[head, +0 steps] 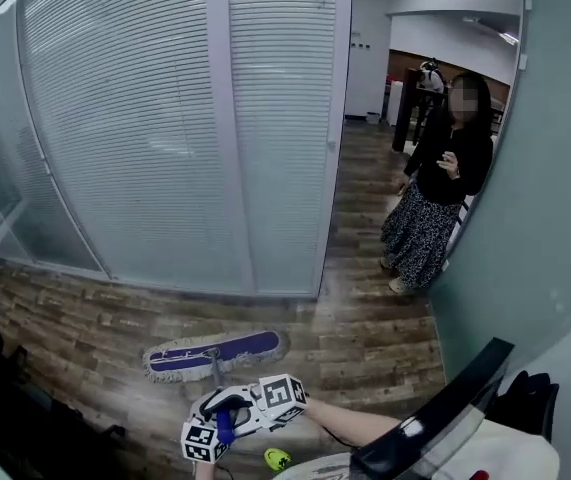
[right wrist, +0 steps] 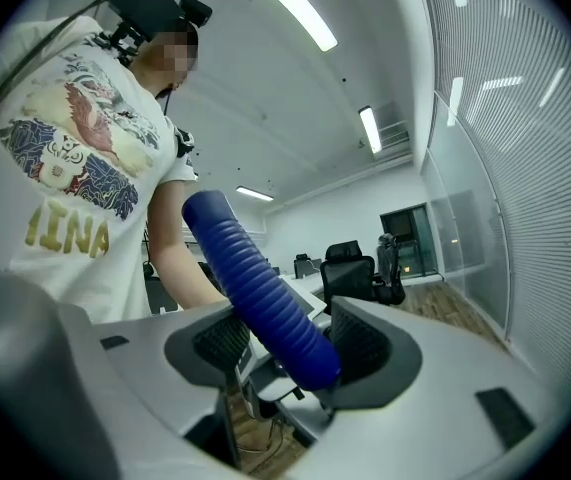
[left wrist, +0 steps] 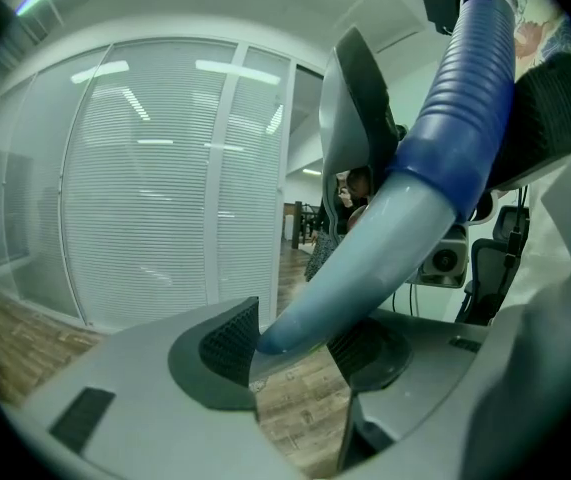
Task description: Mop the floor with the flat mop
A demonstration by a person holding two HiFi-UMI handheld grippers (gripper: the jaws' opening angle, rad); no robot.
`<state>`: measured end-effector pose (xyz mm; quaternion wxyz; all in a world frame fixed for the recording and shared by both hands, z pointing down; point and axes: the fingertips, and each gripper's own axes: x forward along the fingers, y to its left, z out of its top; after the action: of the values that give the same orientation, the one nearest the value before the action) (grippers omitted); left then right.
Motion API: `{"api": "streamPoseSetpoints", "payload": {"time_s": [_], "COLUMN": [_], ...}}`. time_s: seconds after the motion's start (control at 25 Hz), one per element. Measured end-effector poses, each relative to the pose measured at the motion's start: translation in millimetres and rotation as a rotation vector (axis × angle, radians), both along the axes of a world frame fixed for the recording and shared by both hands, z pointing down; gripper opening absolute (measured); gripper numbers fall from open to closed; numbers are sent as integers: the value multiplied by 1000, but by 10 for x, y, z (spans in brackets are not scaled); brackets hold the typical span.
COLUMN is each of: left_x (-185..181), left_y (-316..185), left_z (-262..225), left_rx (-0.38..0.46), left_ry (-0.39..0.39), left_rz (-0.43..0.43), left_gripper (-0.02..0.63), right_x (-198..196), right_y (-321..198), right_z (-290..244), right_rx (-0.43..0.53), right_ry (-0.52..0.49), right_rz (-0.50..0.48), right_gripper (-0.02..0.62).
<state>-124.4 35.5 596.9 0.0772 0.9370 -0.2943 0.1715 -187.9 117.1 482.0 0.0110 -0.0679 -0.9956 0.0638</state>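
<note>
Only readable text: gold "INA" on the wearer's white T-shirt point(right wrist: 75, 198), the rest cut off. Right gripper point(right wrist: 293, 346) is clamped on the handle's dark-blue ribbed grip point(right wrist: 255, 278), pointing roughly level. Left gripper point(left wrist: 295, 346) is clamped lower down on the pale-blue handle point(left wrist: 365, 268), tilted down. Mop head point(head: 215, 351) lies flat on the wood floor point(head: 365, 348) just ahead, near the blinds point(head: 165, 118). Bystander point(head: 435, 198) stands farther off at the right.
</note>
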Motion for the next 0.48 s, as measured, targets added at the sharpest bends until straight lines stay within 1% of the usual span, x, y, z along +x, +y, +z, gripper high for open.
{"api": "streamPoseSetpoints", "payload": {"time_s": [0.12, 0.28, 0.48], "left_x": [220, 569, 835], "left_y": [432, 1154, 2064], "left_z": [-21, -15, 47], "left_rx": [1, -23, -23], "left_ry": [-20, -40, -57], "left_rz": [13, -6, -23], "left_gripper": [179, 179, 181], "right_x": [224, 609, 898], "right_y": [424, 1123, 2047], "right_z": [-25, -39, 17], "right_rx": [4, -12, -9], "right_ry": [-18, -56, -64], "right_rz": [14, 5, -30], "right_gripper": [233, 233, 233]}}
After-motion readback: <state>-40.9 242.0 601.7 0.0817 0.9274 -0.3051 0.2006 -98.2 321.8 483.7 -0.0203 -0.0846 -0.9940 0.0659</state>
